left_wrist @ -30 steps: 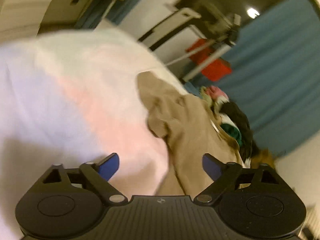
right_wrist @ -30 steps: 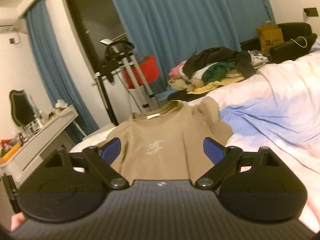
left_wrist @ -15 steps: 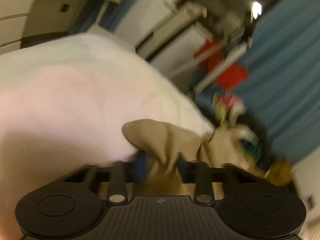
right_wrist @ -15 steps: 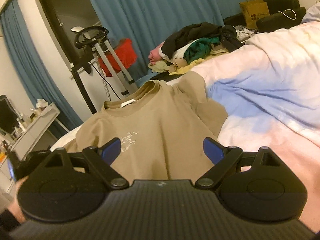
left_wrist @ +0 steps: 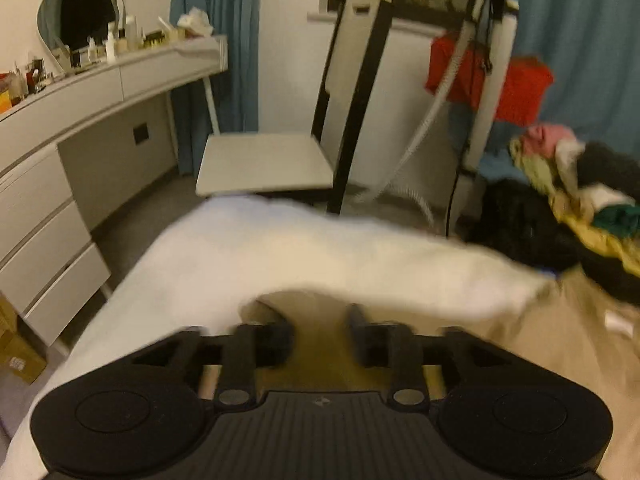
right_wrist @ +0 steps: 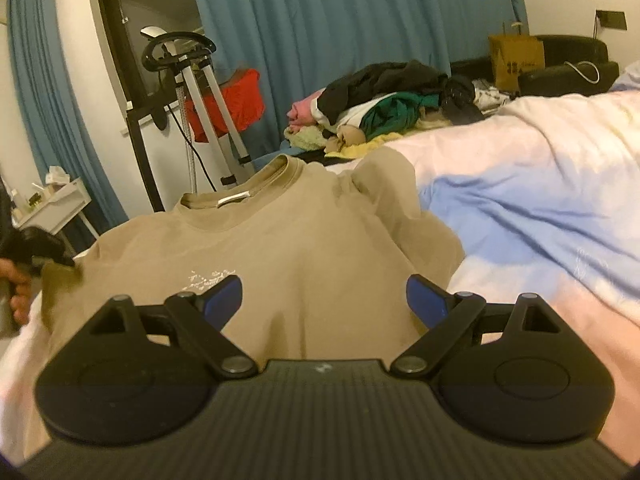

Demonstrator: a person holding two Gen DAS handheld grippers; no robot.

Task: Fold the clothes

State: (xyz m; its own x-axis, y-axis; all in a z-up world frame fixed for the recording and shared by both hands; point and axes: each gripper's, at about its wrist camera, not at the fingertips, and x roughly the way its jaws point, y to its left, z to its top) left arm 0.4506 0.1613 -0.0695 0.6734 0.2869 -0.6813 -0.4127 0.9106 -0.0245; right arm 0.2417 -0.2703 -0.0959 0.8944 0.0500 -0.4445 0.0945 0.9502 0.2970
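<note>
- The tan T-shirt [right_wrist: 280,248] lies front-up on the bed's pastel duvet [right_wrist: 540,208]; its collar points toward the blue curtain [right_wrist: 340,40] and a small white print sits on the chest.
- The right gripper [right_wrist: 322,298] hovers over the T-shirt's lower part, its blue-padded fingers [right_wrist: 222,294] spread wide with nothing between them.
- The left gripper [left_wrist: 320,338] is at the T-shirt's left sleeve edge. Its fingers are drawn close together with tan cloth [left_wrist: 320,360] between them, though the view is blurred by motion.
- From the right wrist camera, the left gripper [right_wrist: 36,254] shows as a dark shape at the T-shirt's far-left edge, with a bare hand [right_wrist: 18,292] behind it and a corner of cloth raised there.
- Beyond the T-shirt's collar a heap of mixed clothes [right_wrist: 380,108] rests at the far end of the bed, including black, green, pink and yellow pieces.
- To the left of the T-shirt, off the bed, stand a white chair [left_wrist: 280,160] and a long white dresser [left_wrist: 80,120] with small bottles on top.
- A red garment [right_wrist: 228,100] hangs on a white stand [right_wrist: 212,120] beyond the T-shirt, in front of the curtain.
</note>
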